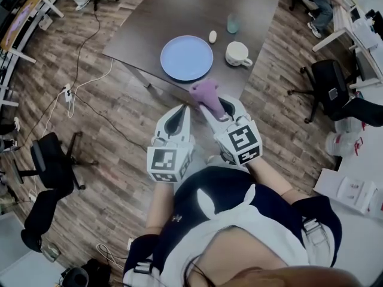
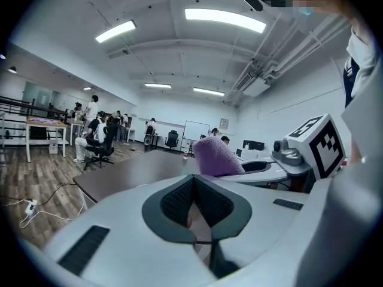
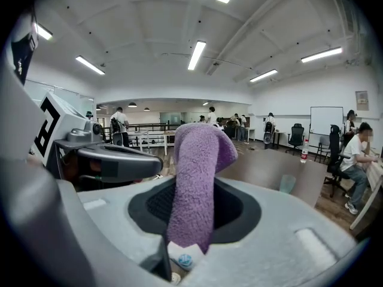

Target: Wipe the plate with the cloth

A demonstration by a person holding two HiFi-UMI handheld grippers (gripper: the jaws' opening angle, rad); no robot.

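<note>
Plate (image 1: 186,57), blue, sat on the dark table (image 1: 149,23) near its front edge, ahead of both claws and not yet touched. Left claw (image 1: 184,109) had its jaws together, nothing in them. Right claw (image 1: 222,102) was clamped on the purple cloth (image 1: 206,92), which stuck out bunched past the tips. White cup (image 1: 238,54) stood just right of the plate.

Risks, as a judgement: nothing held the plate, so a hard wipe could slide it toward the table edge or into the cup. The cloth was only a short wad, so the claw tips might scrape the plate.

Only the head view showed the plate and cup. The right gripper view showed the cloth pinched between the pads, and the left gripper view confirmed that claw was empty.
</note>
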